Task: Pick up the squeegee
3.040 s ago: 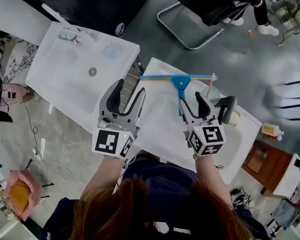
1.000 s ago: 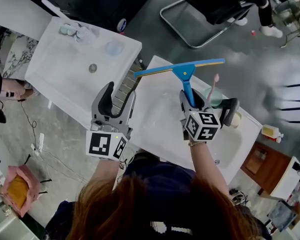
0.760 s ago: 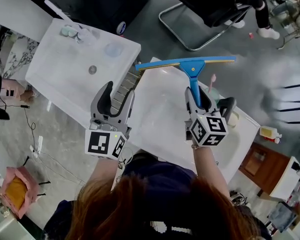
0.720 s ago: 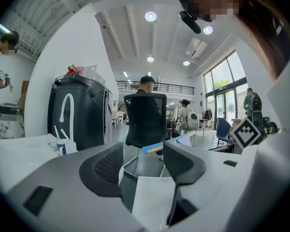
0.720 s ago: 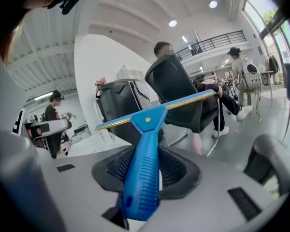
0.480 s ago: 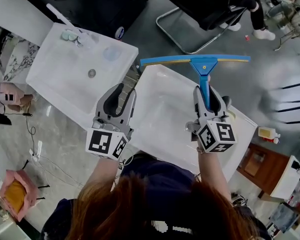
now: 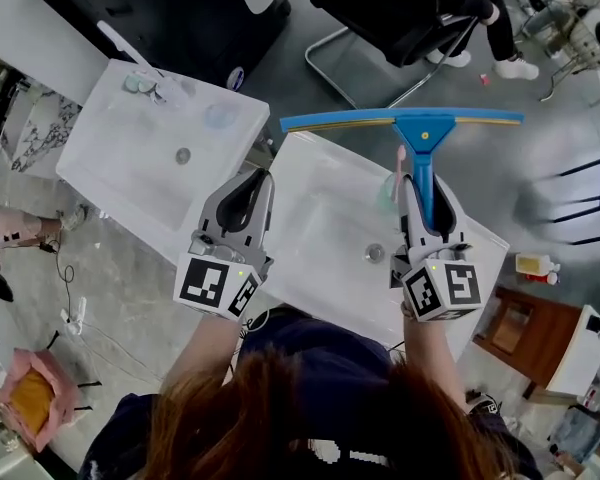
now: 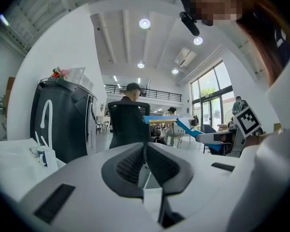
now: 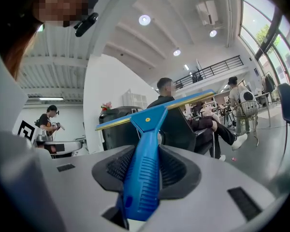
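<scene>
The blue squeegee point(image 7: 412, 121) is lifted above the white basin point(image 7: 315, 218), with its long blade across the top and its handle pointing back at me. My right gripper point(image 7: 426, 184) is shut on that handle. In the right gripper view the ribbed handle point(image 9: 143, 175) fills the gap between the pads and the blade point(image 9: 154, 110) stands ahead. My left gripper point(image 7: 262, 176) hovers over the basin's left rim. Its jaws are closing with nothing between them, and its pads point(image 8: 130, 164) stand nearly together. The squeegee point(image 8: 183, 125) shows off to its right.
A second white basin point(image 7: 130, 138) with small bottles at its far corner lies to the left. A cup holding a pink toothbrush point(image 7: 395, 180) stands by the right basin's far rim, near its drain point(image 7: 376, 254). A black chair point(image 7: 400, 8) with a seated person is beyond.
My right gripper has raised the squeegee off the basin and carried it to the right. The left gripper's jaws have come together, and that hand has risen slightly.
</scene>
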`<action>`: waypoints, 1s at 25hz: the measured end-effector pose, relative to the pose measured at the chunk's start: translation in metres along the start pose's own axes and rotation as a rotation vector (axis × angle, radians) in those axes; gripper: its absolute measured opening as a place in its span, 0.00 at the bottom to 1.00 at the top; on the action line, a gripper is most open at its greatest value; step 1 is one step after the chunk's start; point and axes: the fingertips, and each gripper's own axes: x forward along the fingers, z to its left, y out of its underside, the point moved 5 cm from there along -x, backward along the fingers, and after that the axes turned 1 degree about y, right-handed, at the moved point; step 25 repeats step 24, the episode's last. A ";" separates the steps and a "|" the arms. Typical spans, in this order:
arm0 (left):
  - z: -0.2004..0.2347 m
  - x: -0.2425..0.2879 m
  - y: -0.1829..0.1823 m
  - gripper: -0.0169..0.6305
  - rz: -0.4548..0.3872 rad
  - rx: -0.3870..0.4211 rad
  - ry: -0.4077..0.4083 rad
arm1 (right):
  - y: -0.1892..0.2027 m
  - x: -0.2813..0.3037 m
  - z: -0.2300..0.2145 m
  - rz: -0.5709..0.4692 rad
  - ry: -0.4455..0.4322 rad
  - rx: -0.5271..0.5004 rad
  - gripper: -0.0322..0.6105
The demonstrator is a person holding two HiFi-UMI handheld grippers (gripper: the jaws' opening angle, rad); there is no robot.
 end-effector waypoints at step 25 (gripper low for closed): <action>-0.041 0.002 -0.013 0.06 -0.001 0.039 0.043 | -0.029 -0.036 0.002 -0.091 -0.018 -0.059 0.30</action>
